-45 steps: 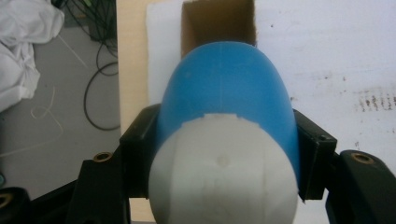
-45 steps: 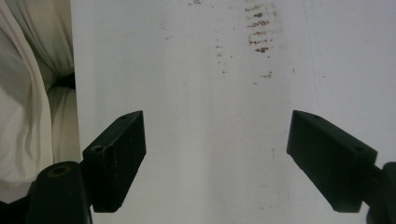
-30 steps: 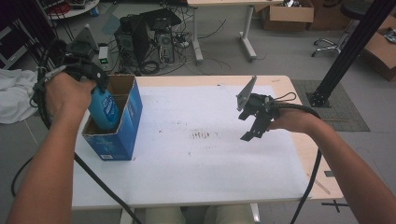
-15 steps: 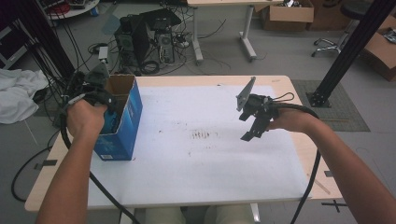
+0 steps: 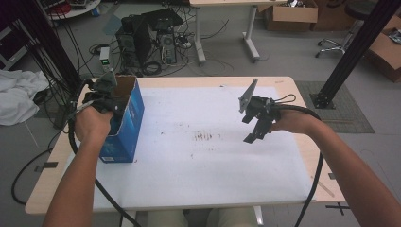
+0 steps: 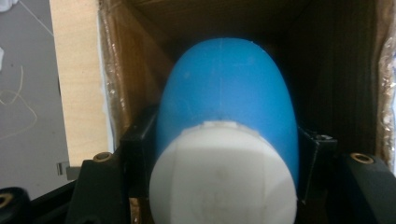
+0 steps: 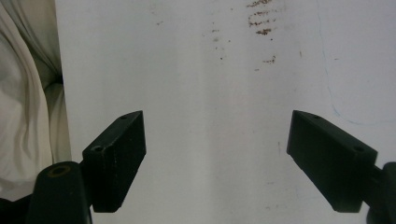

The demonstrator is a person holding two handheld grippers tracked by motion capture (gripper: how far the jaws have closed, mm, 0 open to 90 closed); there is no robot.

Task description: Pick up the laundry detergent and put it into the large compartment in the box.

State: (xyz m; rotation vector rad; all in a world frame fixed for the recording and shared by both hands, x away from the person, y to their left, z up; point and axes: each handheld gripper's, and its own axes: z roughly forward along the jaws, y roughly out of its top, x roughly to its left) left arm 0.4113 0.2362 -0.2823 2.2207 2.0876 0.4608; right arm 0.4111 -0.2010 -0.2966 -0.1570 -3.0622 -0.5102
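Left gripper pinches blue bottle, cap toward camera, inside open blue box at table's left edge. Lower it straight between the walls, release once seated. Right gripper spread, empty, right of centre.

The box stands on the desk near its left edge, toward the far corner. The bottle sits inside the box, between the jaws of the left gripper reaching in from above. The right gripper hangs above the desk's right half, well apart from the box.
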